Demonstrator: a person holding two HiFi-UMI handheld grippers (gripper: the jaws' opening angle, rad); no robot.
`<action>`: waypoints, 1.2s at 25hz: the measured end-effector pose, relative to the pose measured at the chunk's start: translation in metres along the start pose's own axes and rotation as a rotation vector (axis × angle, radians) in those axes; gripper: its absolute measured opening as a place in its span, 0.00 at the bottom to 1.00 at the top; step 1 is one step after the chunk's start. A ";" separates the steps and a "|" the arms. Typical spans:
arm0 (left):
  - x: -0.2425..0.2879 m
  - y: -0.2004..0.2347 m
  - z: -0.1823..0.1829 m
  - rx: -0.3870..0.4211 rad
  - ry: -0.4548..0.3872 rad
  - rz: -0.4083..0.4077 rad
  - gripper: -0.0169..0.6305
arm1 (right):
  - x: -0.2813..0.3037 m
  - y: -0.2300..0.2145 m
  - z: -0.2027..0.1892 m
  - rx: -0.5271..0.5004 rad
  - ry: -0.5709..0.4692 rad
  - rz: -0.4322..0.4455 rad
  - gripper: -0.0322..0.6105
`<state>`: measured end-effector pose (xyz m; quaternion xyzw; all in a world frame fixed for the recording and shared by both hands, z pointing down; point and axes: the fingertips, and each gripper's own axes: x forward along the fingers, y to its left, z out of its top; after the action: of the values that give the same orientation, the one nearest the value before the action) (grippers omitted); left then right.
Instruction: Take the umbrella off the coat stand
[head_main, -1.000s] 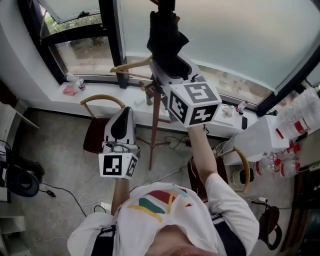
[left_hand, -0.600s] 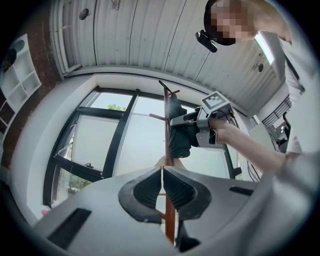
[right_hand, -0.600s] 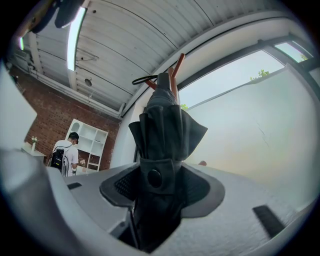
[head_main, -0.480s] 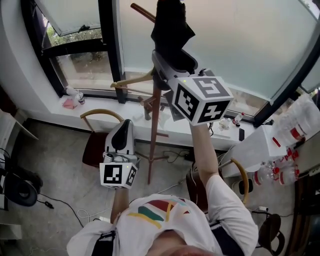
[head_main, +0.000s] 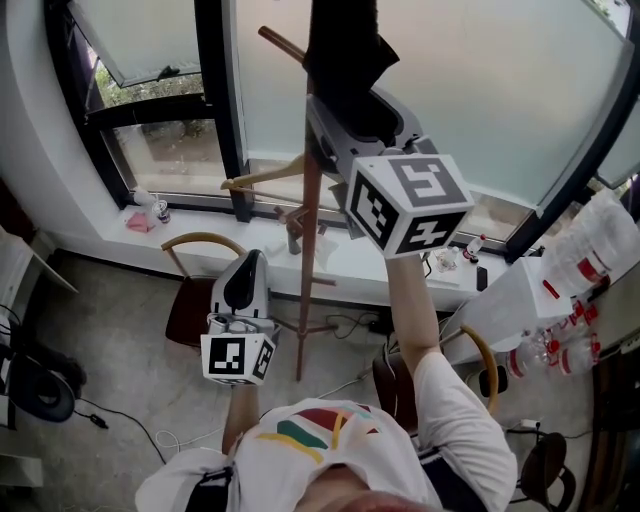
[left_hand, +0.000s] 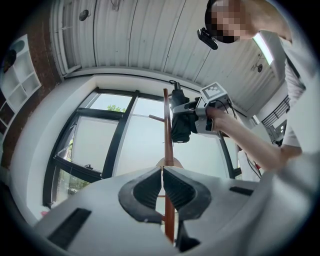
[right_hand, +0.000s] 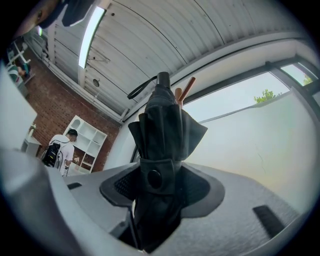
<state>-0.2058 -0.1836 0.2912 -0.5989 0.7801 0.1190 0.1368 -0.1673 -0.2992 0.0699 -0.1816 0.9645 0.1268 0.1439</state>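
— What is seen to have changed since 1 second ago?

— The folded black fabric umbrella has been lifted higher by the right tongs, which are clamped on its buttoned strap. It is held just beside the top of the brown wooden coat stand. Whether its wrist loop is clear of the pegs cannot be told.

— And the left tongs?

— Held low, pressed together, nothing gripped.

— What is counted?

— 1 umbrella, 1 coat stand, 2 tongs, 2 curved-backed wooden chairs.
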 end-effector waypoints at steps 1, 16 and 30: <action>0.001 0.000 0.002 0.001 0.006 0.006 0.04 | -0.004 0.000 0.001 -0.002 -0.014 -0.004 0.40; 0.021 0.002 0.009 0.040 0.056 0.054 0.04 | -0.069 0.014 -0.005 -0.098 -0.267 -0.104 0.39; 0.017 -0.012 0.010 0.024 0.058 0.031 0.04 | -0.099 0.023 -0.089 -0.029 -0.149 -0.186 0.39</action>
<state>-0.1982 -0.1983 0.2751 -0.5883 0.7942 0.0944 0.1193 -0.1085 -0.2734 0.1886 -0.2623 0.9283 0.1398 0.2236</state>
